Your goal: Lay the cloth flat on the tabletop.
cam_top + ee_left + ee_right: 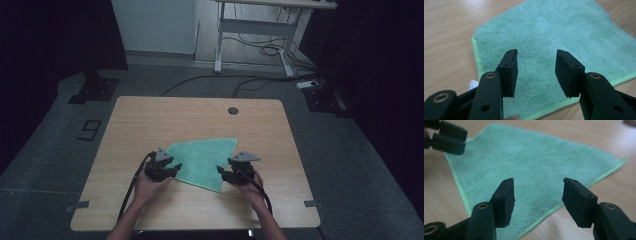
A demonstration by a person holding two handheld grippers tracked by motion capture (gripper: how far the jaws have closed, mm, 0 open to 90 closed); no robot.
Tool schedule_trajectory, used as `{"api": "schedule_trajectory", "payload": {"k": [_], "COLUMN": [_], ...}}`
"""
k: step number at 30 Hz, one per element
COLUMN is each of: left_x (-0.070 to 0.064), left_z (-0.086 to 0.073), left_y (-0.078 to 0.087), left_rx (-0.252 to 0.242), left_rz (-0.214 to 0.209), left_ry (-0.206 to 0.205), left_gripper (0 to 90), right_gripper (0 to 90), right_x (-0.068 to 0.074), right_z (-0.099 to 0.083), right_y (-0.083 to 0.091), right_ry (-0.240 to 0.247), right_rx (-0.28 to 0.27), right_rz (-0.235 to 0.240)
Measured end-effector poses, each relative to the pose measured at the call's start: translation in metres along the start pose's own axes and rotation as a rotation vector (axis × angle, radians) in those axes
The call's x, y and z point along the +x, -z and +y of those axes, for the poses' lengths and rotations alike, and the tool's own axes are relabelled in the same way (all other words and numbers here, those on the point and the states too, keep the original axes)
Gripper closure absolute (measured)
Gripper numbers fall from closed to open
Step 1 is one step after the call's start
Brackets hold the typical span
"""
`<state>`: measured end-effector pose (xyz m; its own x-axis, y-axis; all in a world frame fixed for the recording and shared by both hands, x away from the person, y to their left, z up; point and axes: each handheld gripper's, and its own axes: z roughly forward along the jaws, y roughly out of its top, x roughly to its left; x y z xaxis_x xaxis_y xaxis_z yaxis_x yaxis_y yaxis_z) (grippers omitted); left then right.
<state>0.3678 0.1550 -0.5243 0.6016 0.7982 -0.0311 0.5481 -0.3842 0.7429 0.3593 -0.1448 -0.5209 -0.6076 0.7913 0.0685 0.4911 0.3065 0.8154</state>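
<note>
Green fluffy microfibre cloth (202,159), flat on wooden table (150,120): light, limp, grippy; pinch hemmed corners at 4 and 8 o'clock. Left gripper (536,72) and right gripper (537,200) both spread, empty.

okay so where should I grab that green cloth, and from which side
Take the green cloth by its near corners. It lies flat on the table with a stitched hem all round, so pinching an edge is probably easier than the middle. The left gripper and right gripper, both open, already sit at the near-left and near-right corners; come in low from the person's side and close over the hem.
</note>
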Motion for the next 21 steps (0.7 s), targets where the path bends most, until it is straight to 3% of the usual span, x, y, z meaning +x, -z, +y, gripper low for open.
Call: {"api": "schedule_trajectory", "payload": {"k": [6,8,10,15,21], "left_x": [0.0,-0.003,-0.005,-0.012,-0.034], "left_z": [-0.006,-0.012,-0.014,-0.023,-0.045], "left_y": [-0.008,-0.01,-0.009,-0.002,0.016], "left_rx": [0.055,0.08,0.07,0.058,0.023], "left_rz": [-0.008,-0.021,-0.016,-0.027,-0.07], "left_ry": [0.011,0.012,0.01,0.017,0.025], "left_gripper": [53.6,54.0,54.5,54.1,54.5], "right_gripper": [42.3,42.4,42.0,43.2,45.9], "right_x": [0.011,0.018,0.021,0.022,0.024], "right_z": [-0.007,-0.011,-0.014,-0.019,-0.036], "right_y": [-0.02,-0.026,-0.029,-0.023,0.0], "right_ry": [0.011,0.035,0.055,0.048,0.081], "right_rx": [0.057,0.09,0.116,0.116,0.116], "right_rz": [0.042,0.061,0.064,0.076,0.073]}}
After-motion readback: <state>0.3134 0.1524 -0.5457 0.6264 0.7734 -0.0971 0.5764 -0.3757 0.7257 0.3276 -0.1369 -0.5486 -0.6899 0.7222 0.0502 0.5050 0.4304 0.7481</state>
